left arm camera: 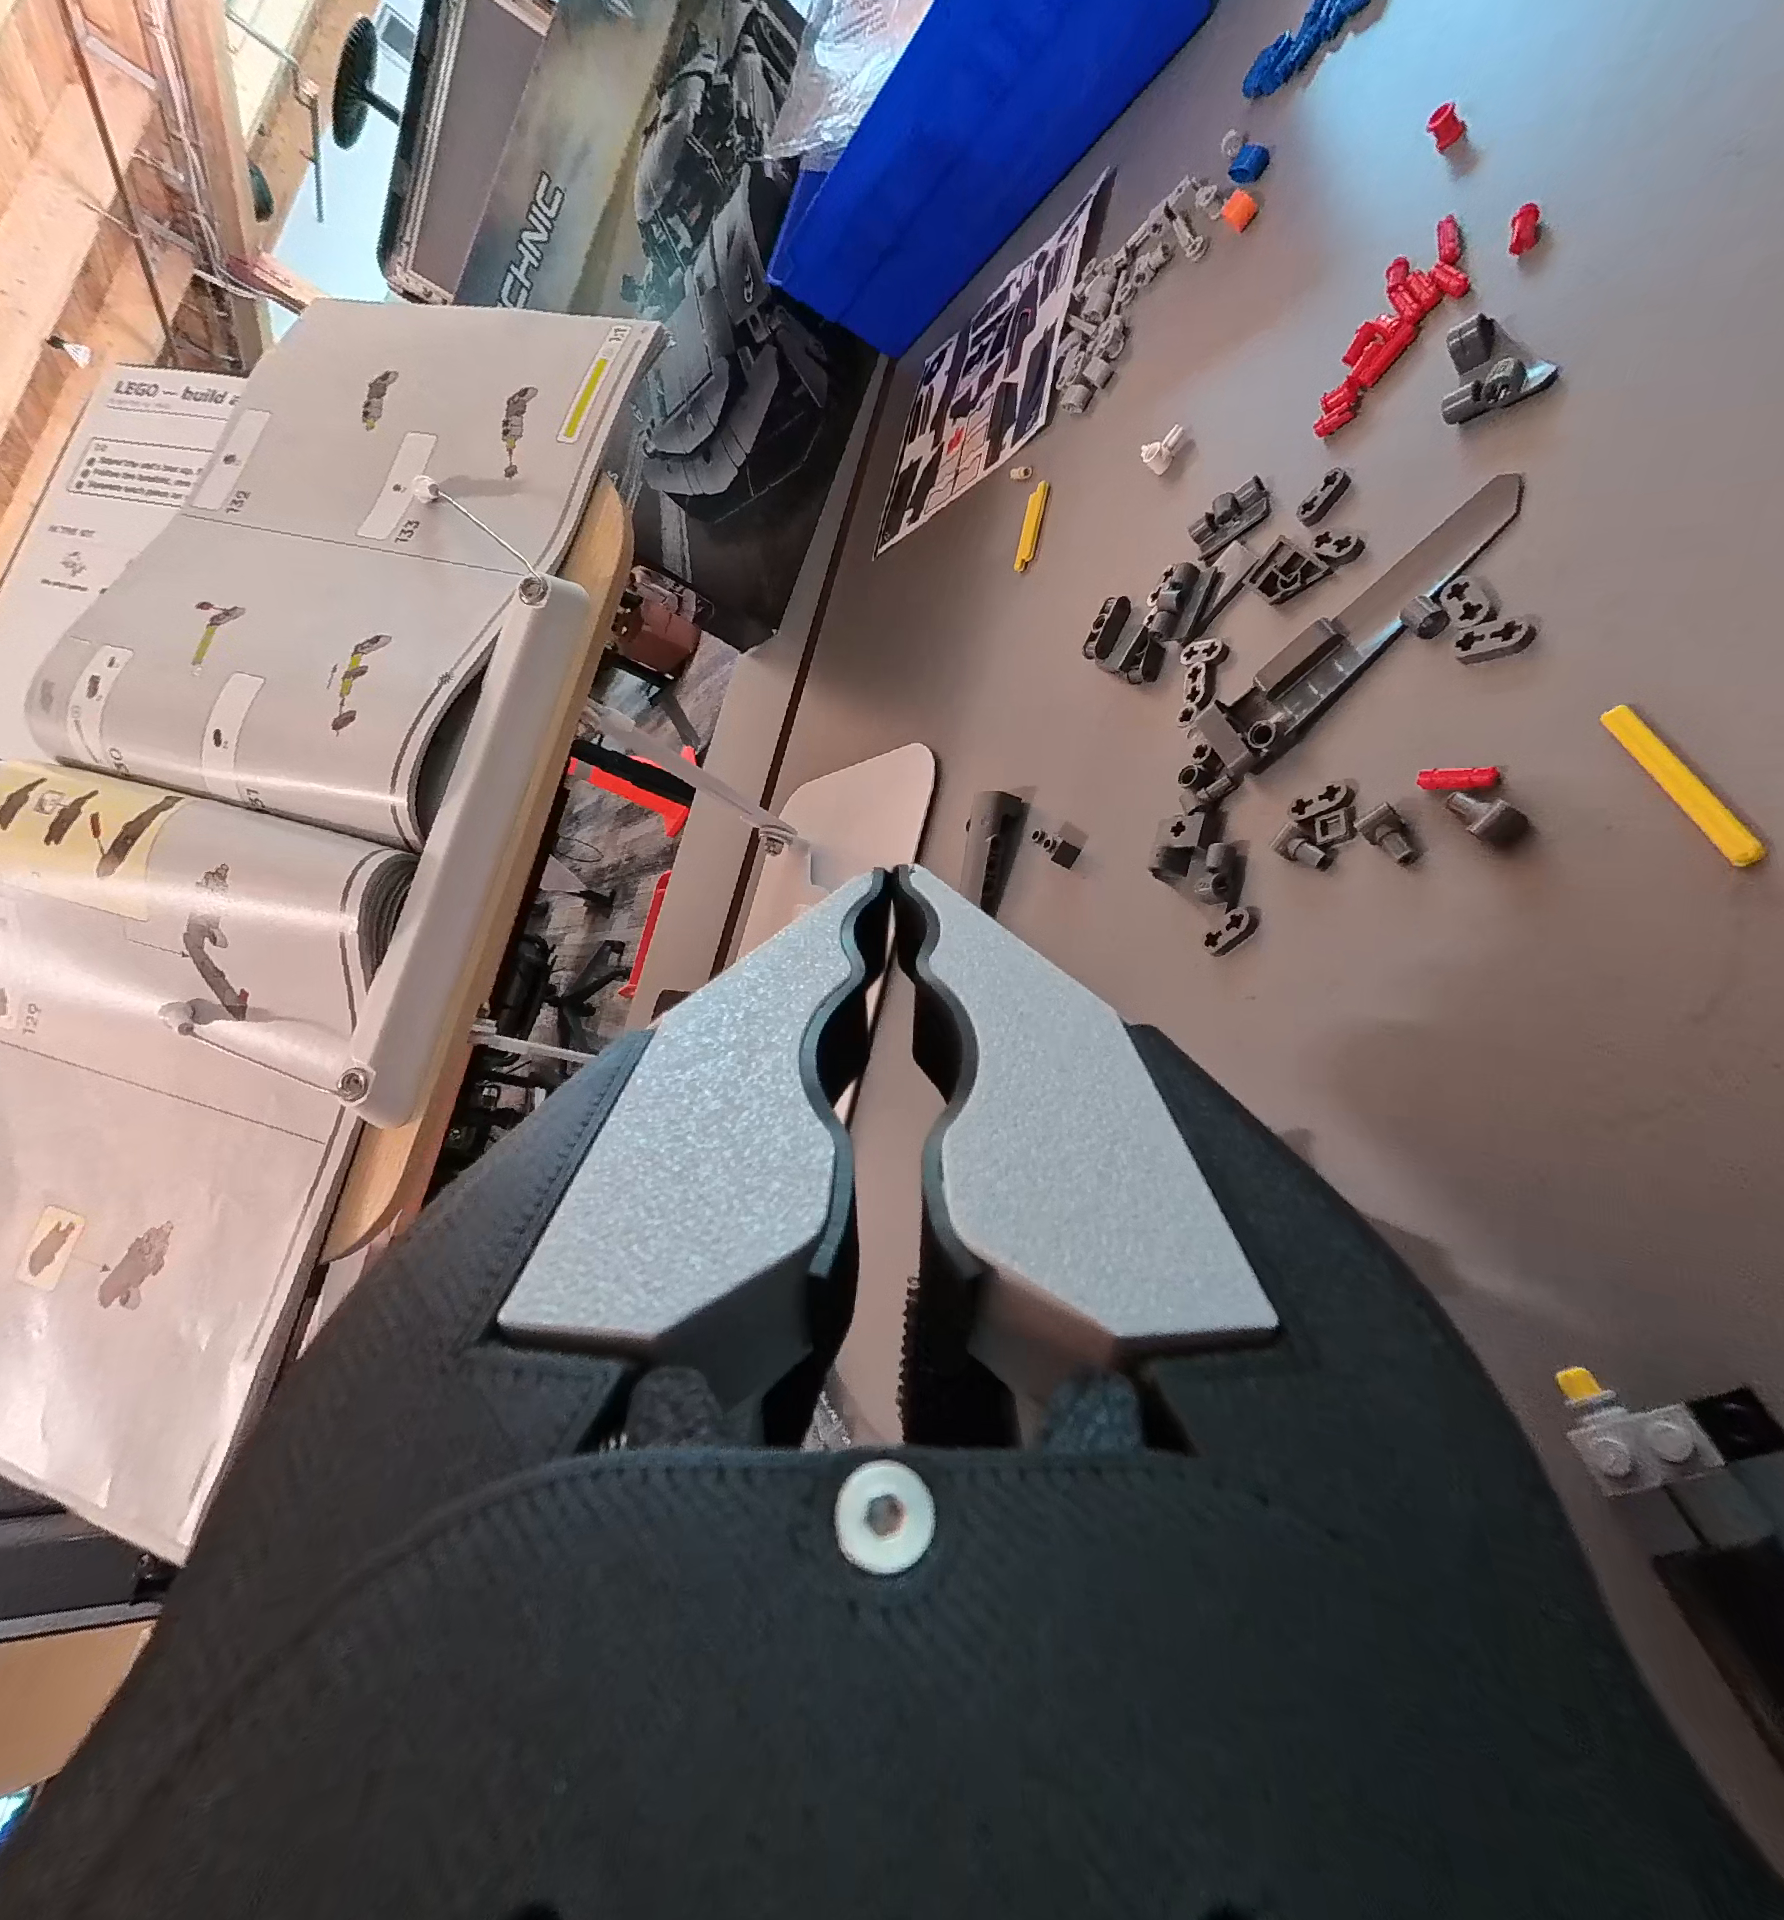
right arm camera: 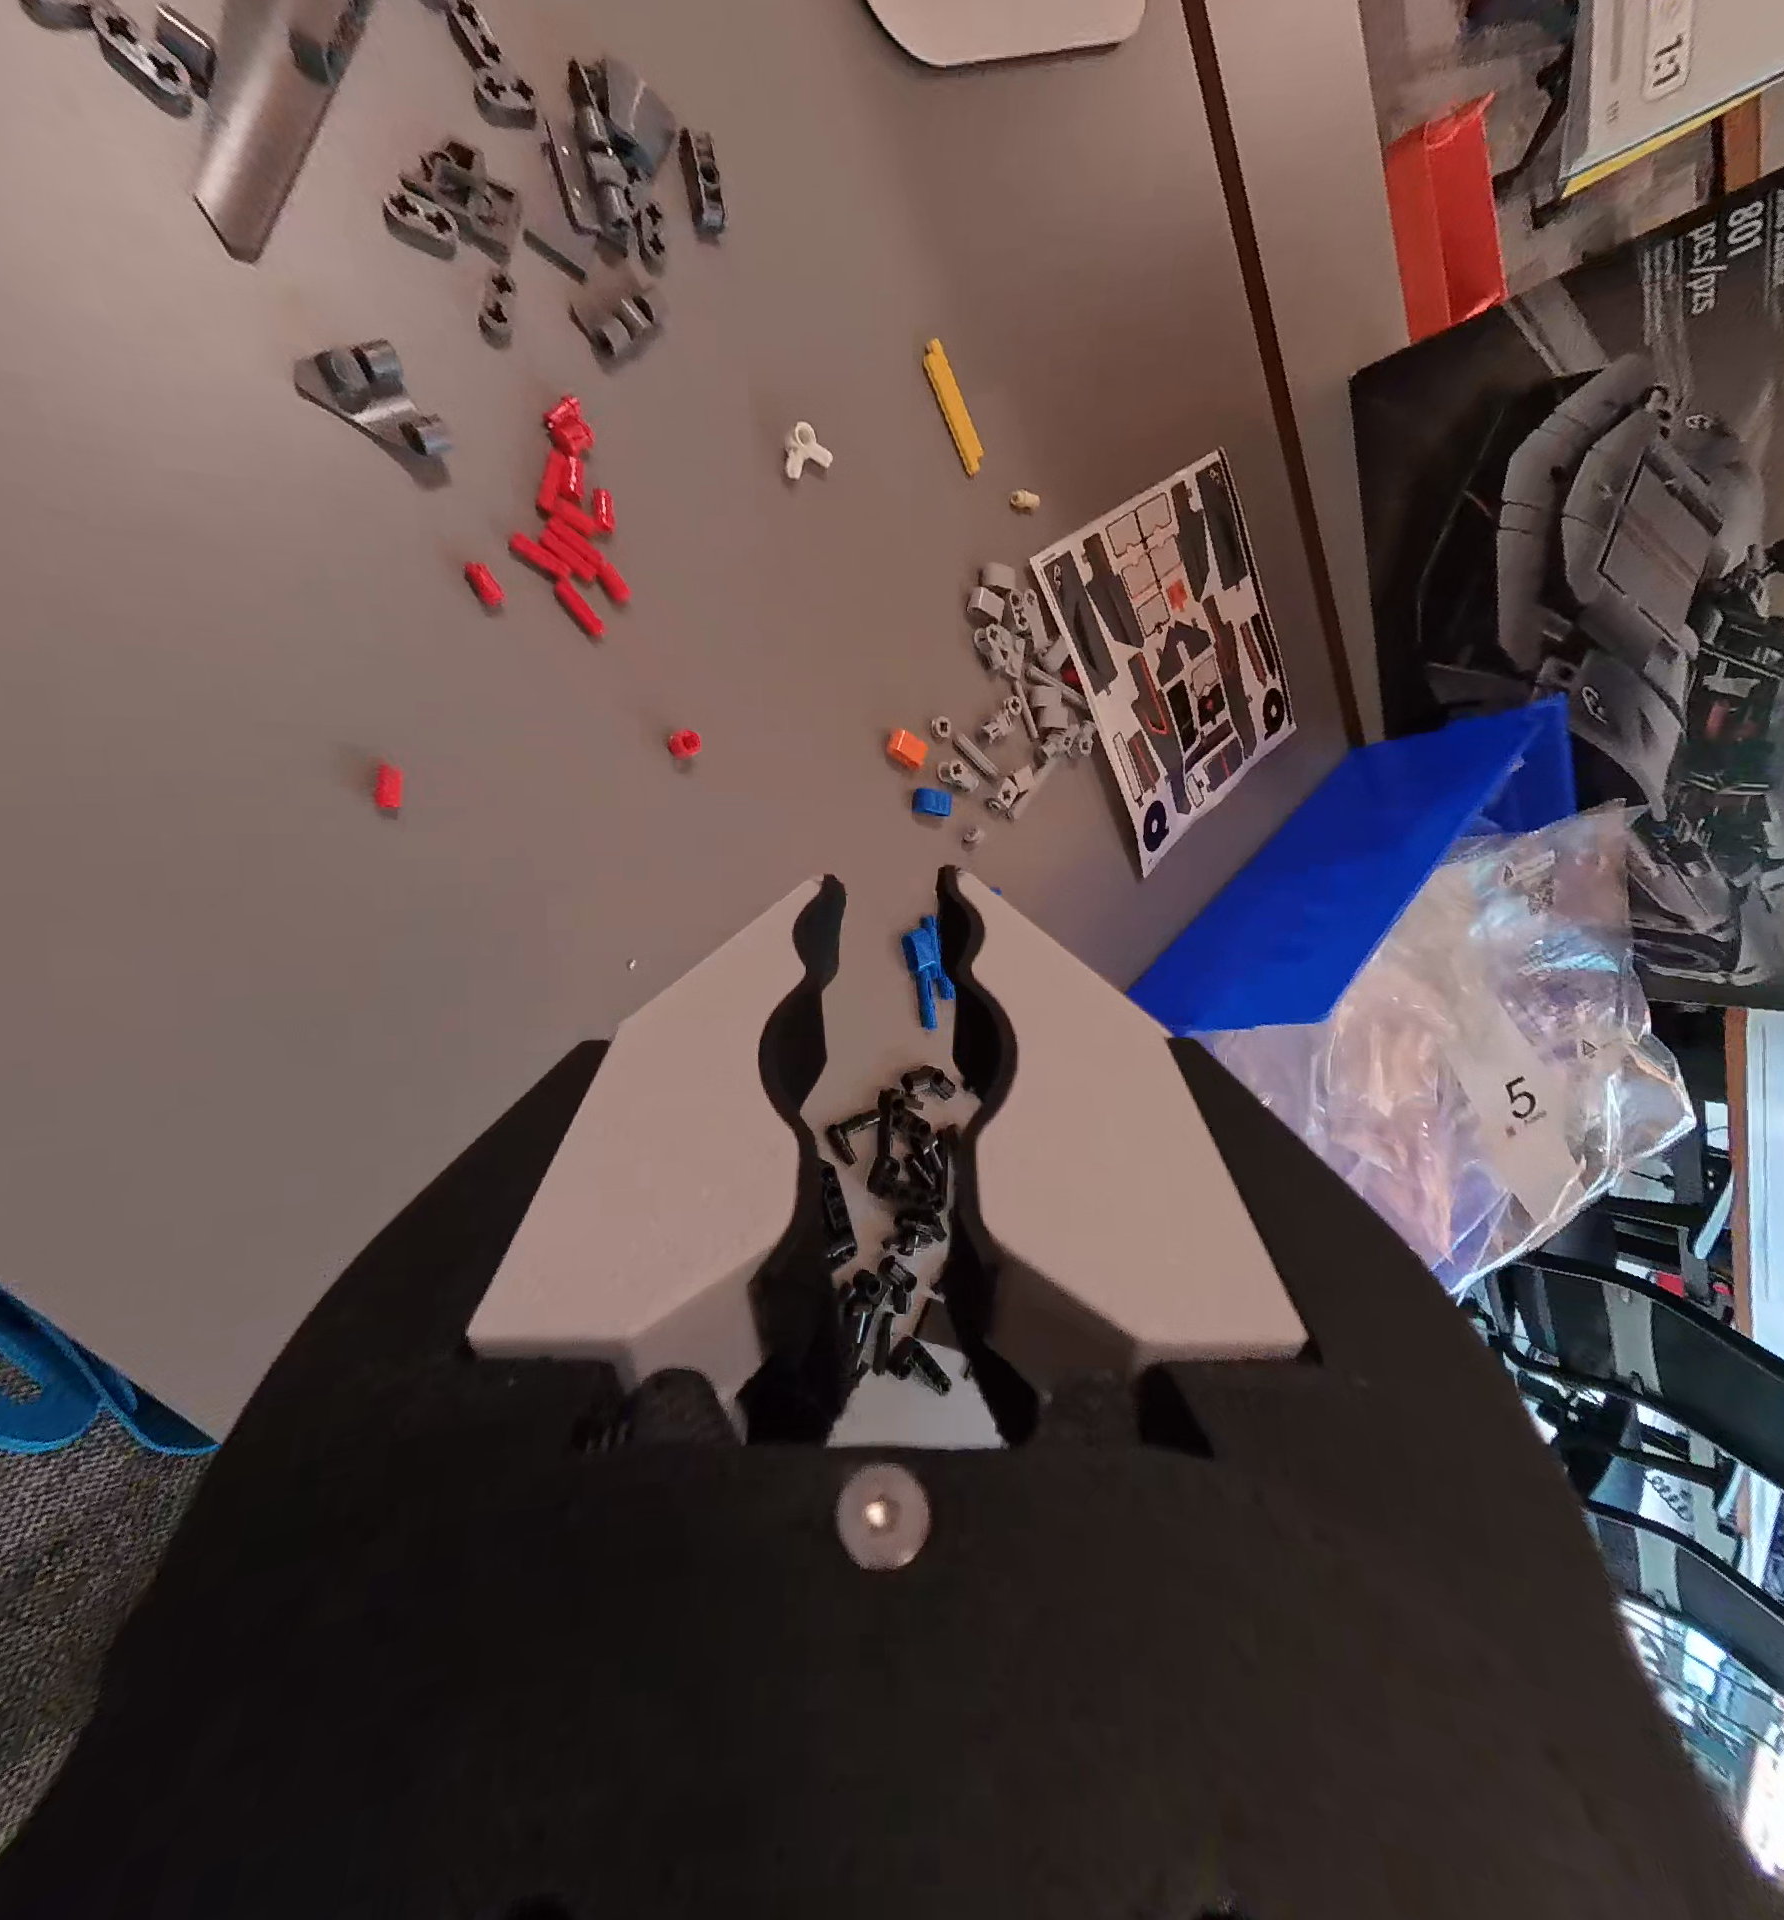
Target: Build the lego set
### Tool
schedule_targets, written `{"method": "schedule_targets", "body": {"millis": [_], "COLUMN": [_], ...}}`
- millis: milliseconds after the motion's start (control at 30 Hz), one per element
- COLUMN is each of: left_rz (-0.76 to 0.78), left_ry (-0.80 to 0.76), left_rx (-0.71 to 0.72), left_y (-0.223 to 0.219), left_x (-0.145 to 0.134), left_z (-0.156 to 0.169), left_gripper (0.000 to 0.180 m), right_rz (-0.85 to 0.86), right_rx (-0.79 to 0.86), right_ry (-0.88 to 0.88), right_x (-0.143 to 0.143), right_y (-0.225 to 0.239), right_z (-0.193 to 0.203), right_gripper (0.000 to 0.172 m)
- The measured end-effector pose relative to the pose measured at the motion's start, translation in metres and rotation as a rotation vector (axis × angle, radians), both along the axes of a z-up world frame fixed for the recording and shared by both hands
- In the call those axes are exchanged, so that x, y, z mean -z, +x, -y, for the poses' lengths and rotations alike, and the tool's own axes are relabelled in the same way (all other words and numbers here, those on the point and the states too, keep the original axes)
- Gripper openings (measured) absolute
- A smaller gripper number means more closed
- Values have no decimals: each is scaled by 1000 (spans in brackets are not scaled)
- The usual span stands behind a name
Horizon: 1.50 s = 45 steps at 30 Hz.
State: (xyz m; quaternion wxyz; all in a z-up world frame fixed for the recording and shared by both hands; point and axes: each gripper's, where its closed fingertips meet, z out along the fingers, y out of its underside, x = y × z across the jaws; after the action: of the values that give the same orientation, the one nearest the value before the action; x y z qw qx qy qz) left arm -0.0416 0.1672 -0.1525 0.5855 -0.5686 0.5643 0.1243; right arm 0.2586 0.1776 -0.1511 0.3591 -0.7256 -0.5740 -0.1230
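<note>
Blue pins [right arm camera: 927,961] on table [right arm camera: 244,935], between spread fingers of right gripper [right arm camera: 888,883], ungripped, near blue bin [right arm camera: 1387,852]; careless closing risks scattering black pins [right arm camera: 893,1195] behind; left gripper [left arm camera: 893,871] fingertips together, seemingly empty.

On your bench [right arm camera: 244,935], the sticker sheet [right arm camera: 1168,655] lies beside the bin [right arm camera: 1366,883]; the bag [right arm camera: 1490,1039] sits in the bin, and the box [right arm camera: 1646,623] stands behind it.
</note>
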Motion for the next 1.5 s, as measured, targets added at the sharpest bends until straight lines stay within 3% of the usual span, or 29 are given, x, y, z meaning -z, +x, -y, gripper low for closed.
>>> {"method": "schedule_targets", "body": {"millis": [33,600,1300,1500], "left_rz": [-1,-16,-14,-14], "left_ry": [0,-3,9,14], "left_rx": [0,-9,-19,-19], "left_y": [0,1,-4,-4], "left_x": [1,5,1,-1], "left_z": [0,-4,-5,-4], "left_gripper": [0,0,0,0], "right_rz": [8,39,77,22], "right_rx": [3,8,-14,-4], "right_ry": [0,-59,-19,-70], "right_x": [1,36,35,35], "right_y": [1,-1,-15,-19], "right_z": [-1,-55,-76,-86], "right_gripper": [17,24,16,15]}}
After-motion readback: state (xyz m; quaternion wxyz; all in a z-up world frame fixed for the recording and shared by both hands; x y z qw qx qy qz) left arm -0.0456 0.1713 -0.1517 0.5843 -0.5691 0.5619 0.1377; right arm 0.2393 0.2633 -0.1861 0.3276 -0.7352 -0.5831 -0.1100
